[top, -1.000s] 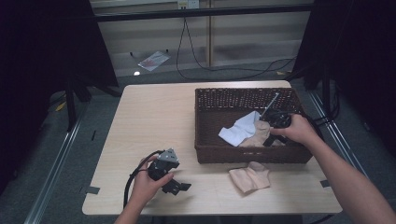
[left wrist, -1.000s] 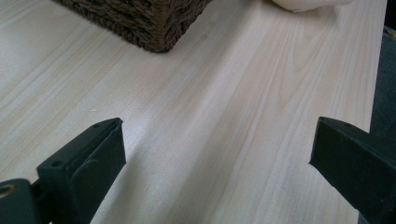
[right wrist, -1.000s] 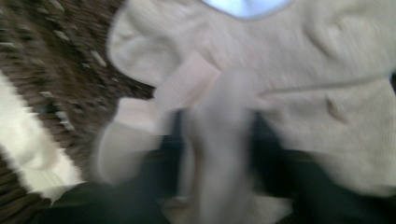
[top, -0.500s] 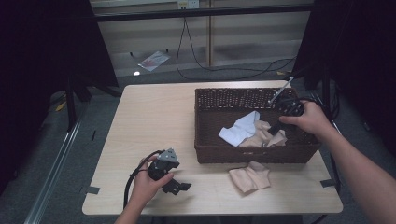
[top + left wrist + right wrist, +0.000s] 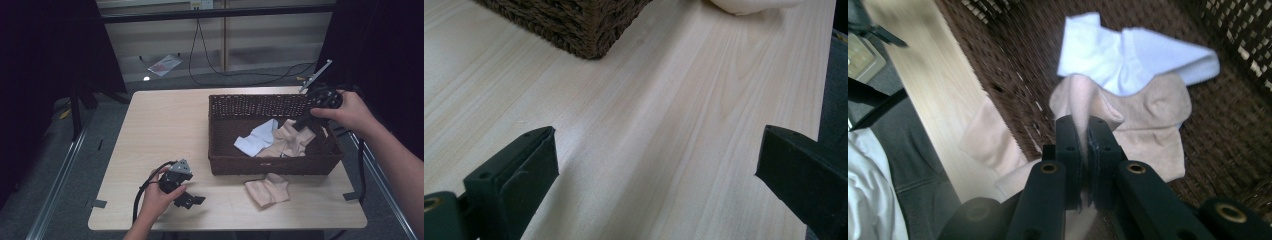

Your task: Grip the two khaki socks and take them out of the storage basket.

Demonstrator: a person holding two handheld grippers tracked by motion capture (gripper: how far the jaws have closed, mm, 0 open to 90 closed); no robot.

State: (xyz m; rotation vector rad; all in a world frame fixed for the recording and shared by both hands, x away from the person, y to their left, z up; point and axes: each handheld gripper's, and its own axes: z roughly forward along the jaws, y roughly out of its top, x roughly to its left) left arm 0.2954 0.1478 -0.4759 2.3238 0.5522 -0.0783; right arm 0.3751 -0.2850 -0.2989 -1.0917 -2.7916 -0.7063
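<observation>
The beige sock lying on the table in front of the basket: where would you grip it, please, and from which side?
Probably from above, on the raised fold of the beige sock; it lies flat and crumpled, offering no edge to slide under.

Pinching a fold of beige sock (image 5: 1148, 120) between the closed jaws of the right claw (image 5: 1084, 131), pulling it up off the floor of the brown wicker basket (image 5: 1238, 165). Lying against a white sock (image 5: 1118, 55) behind it. Resting outside on the pale wooden surface (image 5: 923, 70), another beige sock (image 5: 990, 142).
</observation>
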